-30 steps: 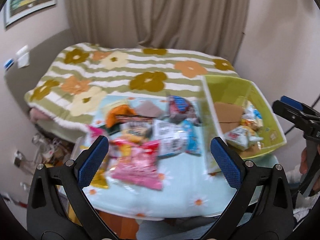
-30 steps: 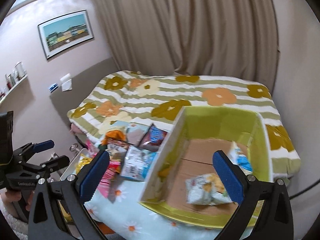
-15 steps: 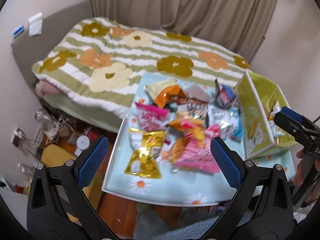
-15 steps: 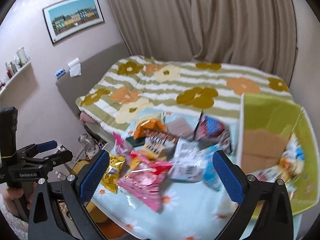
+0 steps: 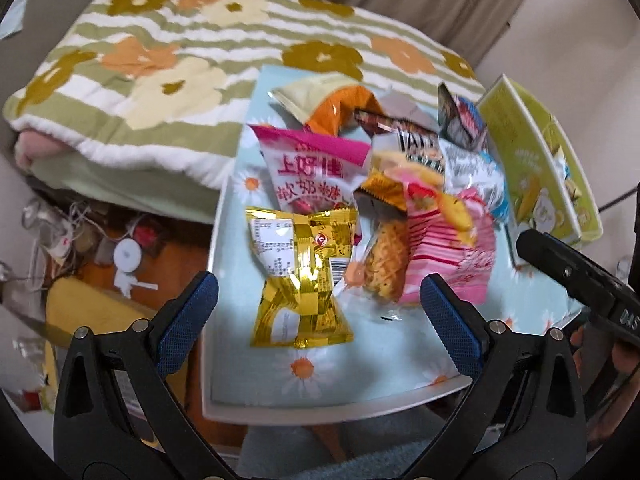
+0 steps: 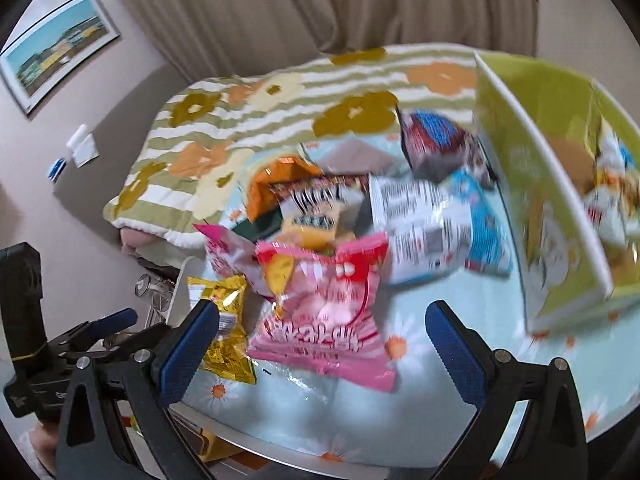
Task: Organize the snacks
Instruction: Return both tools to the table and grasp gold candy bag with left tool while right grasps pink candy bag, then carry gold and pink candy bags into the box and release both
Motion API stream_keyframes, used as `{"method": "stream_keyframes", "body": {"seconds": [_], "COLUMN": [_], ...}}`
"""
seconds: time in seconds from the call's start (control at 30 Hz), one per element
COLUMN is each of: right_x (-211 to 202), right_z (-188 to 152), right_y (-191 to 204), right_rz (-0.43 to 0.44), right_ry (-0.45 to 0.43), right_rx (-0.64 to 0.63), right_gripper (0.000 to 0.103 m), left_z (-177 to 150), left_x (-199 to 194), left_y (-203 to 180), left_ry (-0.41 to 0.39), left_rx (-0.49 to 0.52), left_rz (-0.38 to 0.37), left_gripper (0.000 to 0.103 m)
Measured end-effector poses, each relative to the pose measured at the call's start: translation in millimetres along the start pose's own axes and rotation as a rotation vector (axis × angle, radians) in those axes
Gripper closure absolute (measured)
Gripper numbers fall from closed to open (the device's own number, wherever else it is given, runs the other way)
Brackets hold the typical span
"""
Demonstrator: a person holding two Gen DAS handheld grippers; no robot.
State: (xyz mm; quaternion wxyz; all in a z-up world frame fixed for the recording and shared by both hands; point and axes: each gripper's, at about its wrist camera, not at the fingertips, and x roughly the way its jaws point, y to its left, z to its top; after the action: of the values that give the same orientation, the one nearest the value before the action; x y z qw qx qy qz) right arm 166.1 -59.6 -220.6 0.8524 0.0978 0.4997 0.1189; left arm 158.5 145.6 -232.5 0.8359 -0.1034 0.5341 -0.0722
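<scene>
A heap of snack packets is seen piled on a small worktop (image 5: 400, 364) covered with a pale blue daisy-print cloth, set against a bed (image 5: 160, 60) spread with a green-striped flowered blanket. The left gripper (image 5: 318, 300) is held wide open above the near edge of the worktop, with a gold foil packet (image 5: 300, 276) lying between its blue-padded fingers (image 5: 188, 316) and untouched by them. Beside that packet, a pink striped packet (image 5: 452, 256) and a clear bag of yellow noodle snack (image 5: 384, 264) are stacked, with a pink-and-white sweet bag (image 5: 312, 176) and an orange packet (image 5: 340, 110) behind them. The right gripper (image 6: 322, 340) is likewise held wide open and empty, with the pink striped packet (image 6: 324, 312) framed just beyond its fingers. A green box (image 6: 548, 184) is stood at the right end of the worktop, with a few packets (image 6: 612, 196) seen inside it; motion blur obscures their details. A silver-and-blue packet (image 6: 436, 232) is lying next to the box's wall. A framed picture (image 6: 60, 48) is hung on the wall.
</scene>
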Motion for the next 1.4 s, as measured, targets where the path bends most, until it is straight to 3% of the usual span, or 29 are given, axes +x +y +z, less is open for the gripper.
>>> {"method": "stream_keyframes", "body": {"seconds": [0.13, 0.37, 0.5, 0.87, 1.17, 1.3, 1.4], "right_x": [14, 40, 48, 63, 76, 80, 78], "right_z": [-8, -9, -7, -3, 3, 3, 1], "right_y": [1, 1, 0, -2, 0, 2, 6], "right_rz": [-0.033, -0.057, -0.051, -0.043, -0.039, -0.016, -0.017], "right_ry": [0.029, 0.06, 0.07, 0.1, 0.131, 0.143, 0.133], "right_rx": [0.008, -0.008, -0.009, 0.013, 0.016, 0.008, -0.011], "right_gripper": [0.0, 0.0, 0.0, 0.0, 0.001, 0.023, 0.031], "left_z": [1, -3, -4, -3, 3, 1, 0], "left_x": [28, 62, 76, 79, 65, 60, 54], "left_y": [0, 4, 6, 10, 6, 4, 4], "left_ry": [0.041, 0.075, 0.102, 0.113, 0.083, 0.078, 0.072], "left_rx": [0.014, 0.004, -0.007, 0.002, 0.016, 0.013, 0.009], "left_rz": [-0.002, 0.027, 0.03, 0.026, 0.029, 0.028, 0.026], "left_gripper": [0.014, 0.017, 0.034, 0.043, 0.044, 0.044, 0.045]}}
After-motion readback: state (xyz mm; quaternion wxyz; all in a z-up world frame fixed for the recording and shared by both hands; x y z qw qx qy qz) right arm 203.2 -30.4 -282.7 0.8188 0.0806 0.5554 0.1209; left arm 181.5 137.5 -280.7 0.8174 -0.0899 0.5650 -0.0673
